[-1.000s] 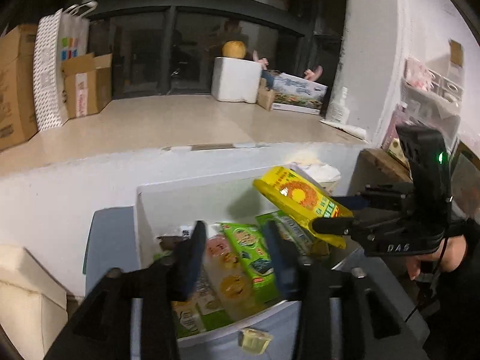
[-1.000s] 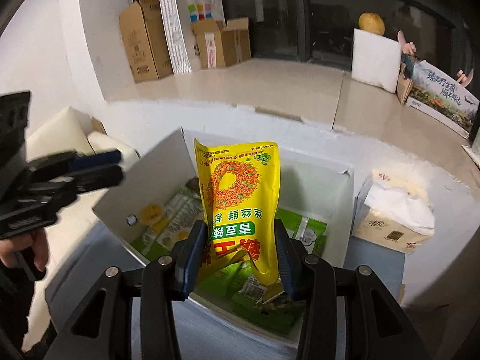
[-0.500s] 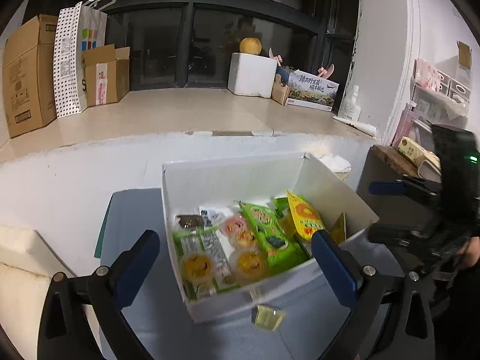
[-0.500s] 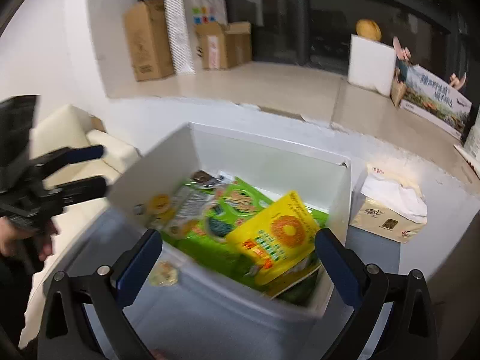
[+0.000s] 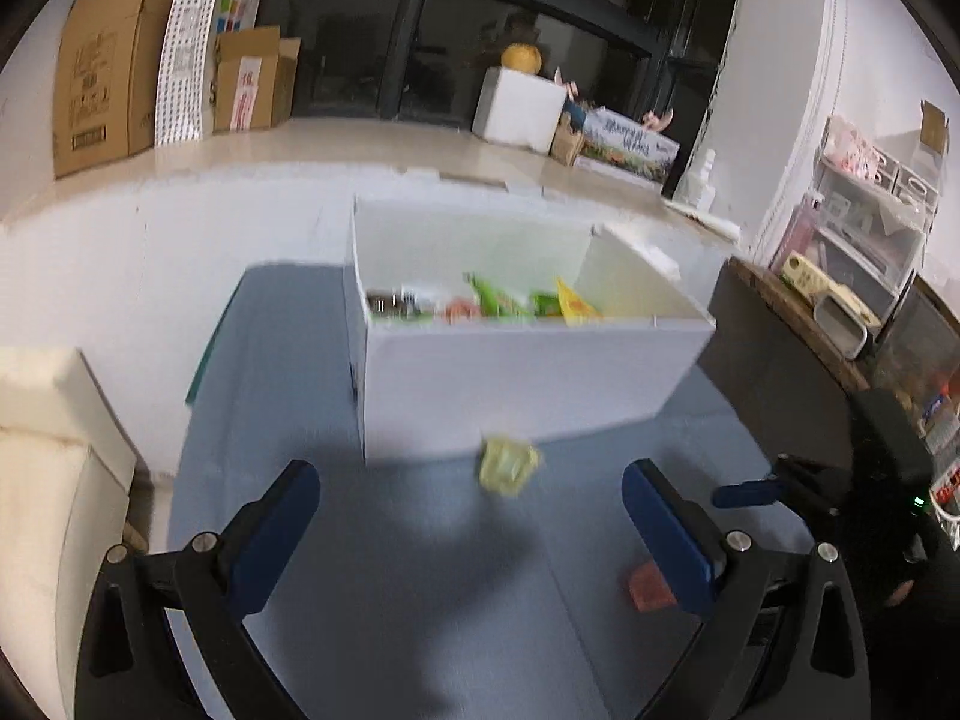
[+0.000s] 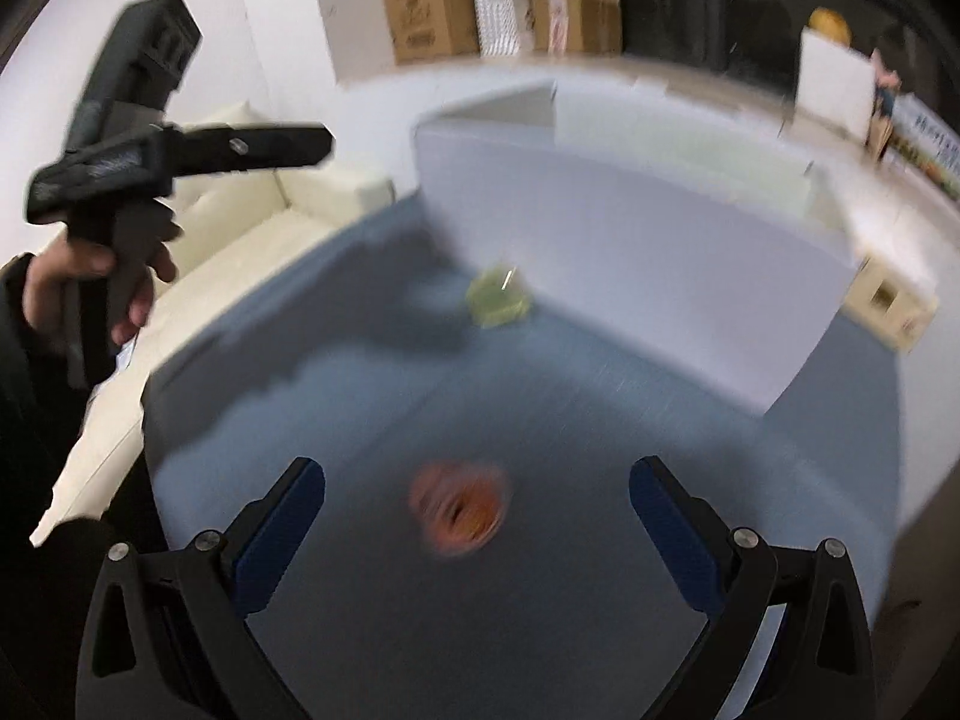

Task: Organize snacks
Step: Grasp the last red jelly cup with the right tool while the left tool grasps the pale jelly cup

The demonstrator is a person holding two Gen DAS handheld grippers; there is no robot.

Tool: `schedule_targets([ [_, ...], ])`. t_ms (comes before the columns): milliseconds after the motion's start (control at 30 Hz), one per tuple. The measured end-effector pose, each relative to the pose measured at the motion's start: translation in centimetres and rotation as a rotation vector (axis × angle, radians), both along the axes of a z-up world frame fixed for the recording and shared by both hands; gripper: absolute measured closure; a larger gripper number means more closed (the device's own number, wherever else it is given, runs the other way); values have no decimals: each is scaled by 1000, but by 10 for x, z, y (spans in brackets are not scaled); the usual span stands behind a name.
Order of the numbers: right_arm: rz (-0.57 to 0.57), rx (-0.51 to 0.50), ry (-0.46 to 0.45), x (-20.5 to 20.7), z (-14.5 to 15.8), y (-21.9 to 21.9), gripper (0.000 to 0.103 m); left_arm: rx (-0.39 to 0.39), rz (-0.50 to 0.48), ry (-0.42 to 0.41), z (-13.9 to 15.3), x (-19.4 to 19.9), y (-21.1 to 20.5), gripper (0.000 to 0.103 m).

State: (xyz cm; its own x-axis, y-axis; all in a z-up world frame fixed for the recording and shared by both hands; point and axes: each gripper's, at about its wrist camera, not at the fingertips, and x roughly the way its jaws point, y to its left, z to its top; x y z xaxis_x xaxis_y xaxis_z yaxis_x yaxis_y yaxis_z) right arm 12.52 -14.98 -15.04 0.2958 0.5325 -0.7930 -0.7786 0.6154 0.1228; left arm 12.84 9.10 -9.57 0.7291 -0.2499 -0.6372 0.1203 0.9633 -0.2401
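Both tools (image 5: 468, 516) (image 6: 477, 516) gape (empty) near white box (image 5: 516, 384).

White box (image 5: 516, 384) holds snacks (image 5: 510, 303); yellow cup (image 5: 507, 465), orange cup (image 6: 459, 507) outside.

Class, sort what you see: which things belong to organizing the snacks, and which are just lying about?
Job: white open box holding snack packets; yellow-green jelly cup; orange-red jelly cup.

Lying about: brown cardboard boxes; tissue box; cream cushion.
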Motion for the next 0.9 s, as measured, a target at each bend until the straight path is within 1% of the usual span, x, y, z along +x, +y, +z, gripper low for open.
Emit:
schedule_targets([
  [100, 18, 13, 18, 4, -10, 2, 0, -3, -8, 36, -15, -13, -5, 0],
  [233, 41, 44, 37, 15, -14, 5, 0, -15, 0, 72, -28, -23, -7, 0],
  [300, 56, 46, 46, 19, -17, 7, 5, -11, 4, 86, -33, -24, -9, 0],
  [333, 64, 44, 54, 21, -19, 8, 15, -10, 4, 93, -35, -25, -10, 0],
  [367, 69, 30, 63, 23, -23, 10, 32, -10, 1, 101, -37, -25, -11, 0],
  [400, 73, 15, 70, 20, -28, 13, 41, -9, -1, 103, -38, -24, -12, 0],
  [433, 82, 6, 82, 20, -31, 14, 48, -9, -3, 105, -39, -24, -13, 0],
  [467, 87, 5, 67, 18, -32, 14, 53, -9, -7, 108, -40, -23, -15, 0],
  [533, 116, 9, 74, 14, -33, 16, 53, -8, -15, 111, -41, -20, -18, 0],
  [667, 125, 32, 54, 7, -26, 13, 53, -6, -47, 126, -47, -6, -32, 0],
  [800, 73, 50, 37, 1, -14, 2, 53, -3, -81, 138, -56, 20, -54, 0],
  [900, 25, 73, 26, -1, -4, -11, 53, 9, -55, 147, -64, 47, -70, 0],
])
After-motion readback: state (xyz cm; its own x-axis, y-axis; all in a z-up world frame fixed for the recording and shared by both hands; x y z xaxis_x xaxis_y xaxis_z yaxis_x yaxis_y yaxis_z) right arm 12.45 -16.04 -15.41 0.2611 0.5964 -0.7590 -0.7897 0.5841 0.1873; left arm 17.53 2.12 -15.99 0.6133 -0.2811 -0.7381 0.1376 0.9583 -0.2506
